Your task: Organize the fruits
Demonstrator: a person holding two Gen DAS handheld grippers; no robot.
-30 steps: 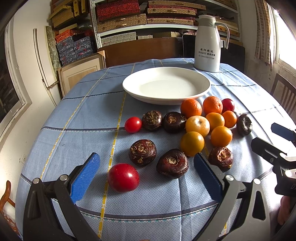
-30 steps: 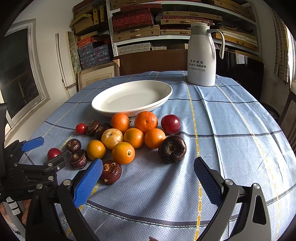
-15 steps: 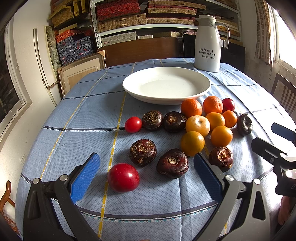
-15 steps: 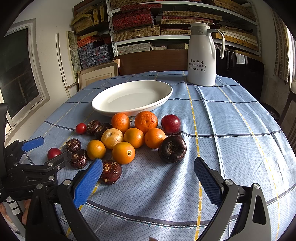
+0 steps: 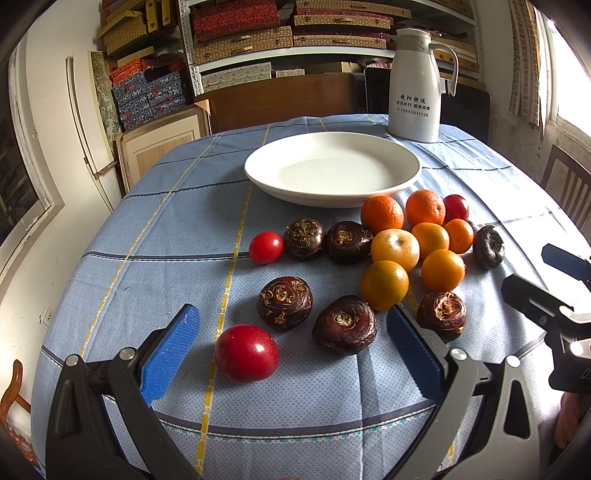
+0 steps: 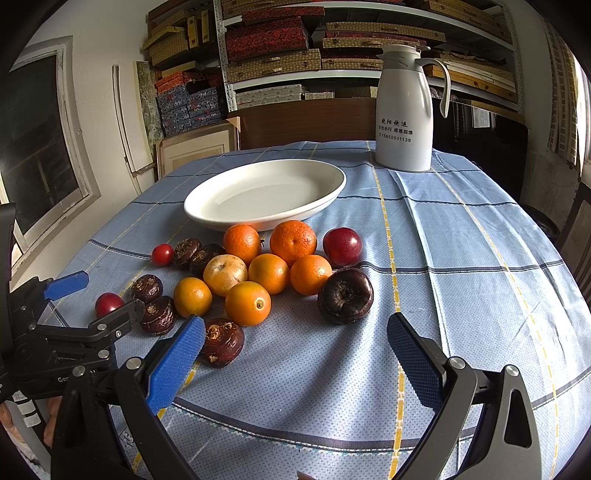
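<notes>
Several oranges [image 5: 395, 248] [image 6: 269, 272], dark brown water chestnuts [image 5: 285, 302] [image 6: 345, 295] and red tomatoes [image 5: 246, 353] [image 6: 342, 246] lie loose on the blue tablecloth in front of an empty white plate [image 5: 402, 181] [image 6: 325, 195]. My left gripper [image 5: 291, 347] is open and empty, low over the cloth, with a red tomato and two water chestnuts between its blue pads. My right gripper [image 6: 295, 350] is open and empty, just in front of the pile, its left pad [image 6: 177, 362] beside a water chestnut [image 6: 222, 341]. Each gripper shows at the edge of the other's view.
A white thermos jug [image 5: 414, 85] [image 6: 403, 110] stands behind the plate at the table's far side. Shelves with boxes [image 5: 288, 33] line the back wall. A wooden chair [image 5: 567, 192] stands at the right of the table.
</notes>
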